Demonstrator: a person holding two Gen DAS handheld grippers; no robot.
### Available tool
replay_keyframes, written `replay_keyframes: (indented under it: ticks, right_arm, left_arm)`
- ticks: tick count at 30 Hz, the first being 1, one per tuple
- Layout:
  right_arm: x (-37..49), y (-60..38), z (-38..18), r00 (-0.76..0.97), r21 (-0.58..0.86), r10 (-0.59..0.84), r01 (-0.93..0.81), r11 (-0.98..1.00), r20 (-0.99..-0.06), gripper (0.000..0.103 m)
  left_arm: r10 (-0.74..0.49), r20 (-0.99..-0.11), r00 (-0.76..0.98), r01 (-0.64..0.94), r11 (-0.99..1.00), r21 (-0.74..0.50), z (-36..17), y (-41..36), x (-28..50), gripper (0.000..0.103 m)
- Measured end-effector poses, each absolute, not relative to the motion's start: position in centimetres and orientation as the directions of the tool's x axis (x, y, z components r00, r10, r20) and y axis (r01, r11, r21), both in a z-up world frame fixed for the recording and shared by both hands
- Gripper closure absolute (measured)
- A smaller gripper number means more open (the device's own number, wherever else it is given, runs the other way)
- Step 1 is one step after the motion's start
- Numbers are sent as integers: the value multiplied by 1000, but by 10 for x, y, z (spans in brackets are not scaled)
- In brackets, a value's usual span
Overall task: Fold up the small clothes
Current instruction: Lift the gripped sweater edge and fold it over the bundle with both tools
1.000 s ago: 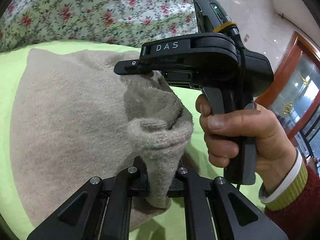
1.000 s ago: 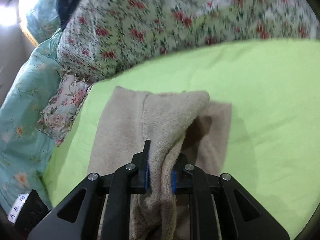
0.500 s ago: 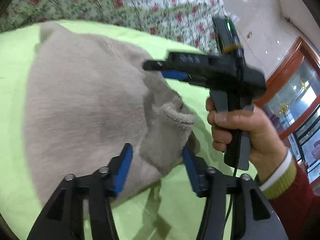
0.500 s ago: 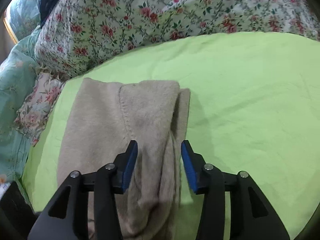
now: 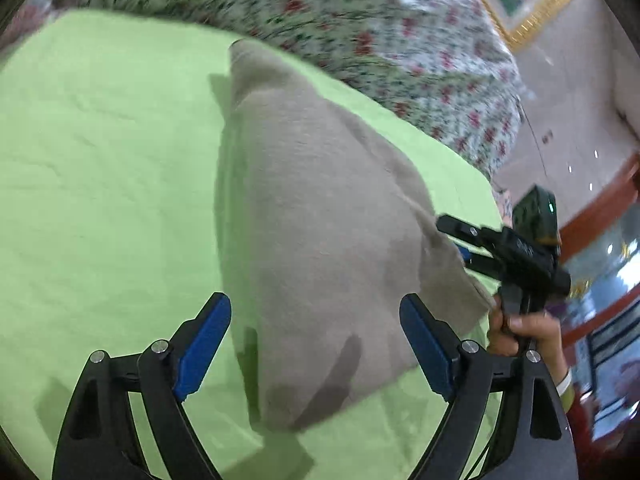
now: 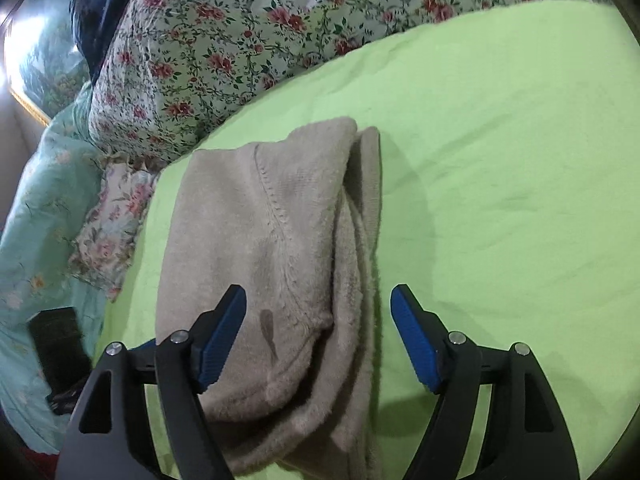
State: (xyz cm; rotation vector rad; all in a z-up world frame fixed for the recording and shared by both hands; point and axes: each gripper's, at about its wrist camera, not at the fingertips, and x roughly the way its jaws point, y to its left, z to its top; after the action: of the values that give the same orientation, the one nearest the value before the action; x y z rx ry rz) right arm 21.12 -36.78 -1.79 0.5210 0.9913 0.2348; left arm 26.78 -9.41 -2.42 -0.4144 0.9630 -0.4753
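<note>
A beige knit garment (image 5: 320, 216) lies folded on the lime-green sheet (image 5: 100, 168). In the right wrist view the garment (image 6: 280, 248) shows a seam and a doubled edge on its right side. My left gripper (image 5: 316, 336) is open and empty, above the garment's near end. My right gripper (image 6: 318, 328) is open and empty, over the garment's near part. In the left wrist view the right gripper (image 5: 460, 240) hangs at the garment's right edge, held by a hand (image 5: 524, 332).
A floral quilt (image 6: 224, 40) is bunched along the far side of the sheet. A teal floral cover (image 6: 36, 216) lies at the left, with a dark object (image 6: 60, 344) on it. A floor and wooden cabinet (image 5: 600, 216) are at the right.
Both grippers were shut on the garment a second ago. Both have opened, let it go and pulled back; the garment now lies flat.
</note>
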Motion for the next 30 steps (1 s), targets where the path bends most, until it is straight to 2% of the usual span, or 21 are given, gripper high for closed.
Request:
replay_keyframes:
  ticks: [10, 13, 15, 16, 17, 21, 30]
  right_arm:
    - [240, -368, -40, 489, 571, 483, 38, 820, -726, 28]
    - [247, -364, -50, 463, 575, 494, 42, 817, -736, 29]
    - [248, -356, -52, 455, 569, 499, 20, 822, -737, 48]
    - [248, -353, -55, 439, 587, 521, 19, 809, -732, 56]
    - [247, -349, -55, 439, 590, 519, 31, 807, -733, 59]
    - [237, -336, -39, 472, 557, 481, 26, 830, -739, 67]
    - [199, -252, -4, 481, 619, 597, -134, 773, -641, 69]
  left_arm:
    - [-615, -667, 421, 168, 775, -609, -52, -107, 334, 16]
    - [-619, -674, 402, 151, 771, -619, -63, -113, 346, 20]
    - [-609, -682, 406, 151, 780, -607, -66, -117, 350, 28]
    - [-607, -681, 410, 165, 783, -600, -63, -120, 349, 38]
    - [-599, -685, 415, 168, 790, -589, -61, -121, 348, 42]
    - [-605, -663, 440, 200, 786, -585, -44, -114, 334, 55]
    - [-562, -633, 532, 214, 813, -541, 3, -31, 250, 57]
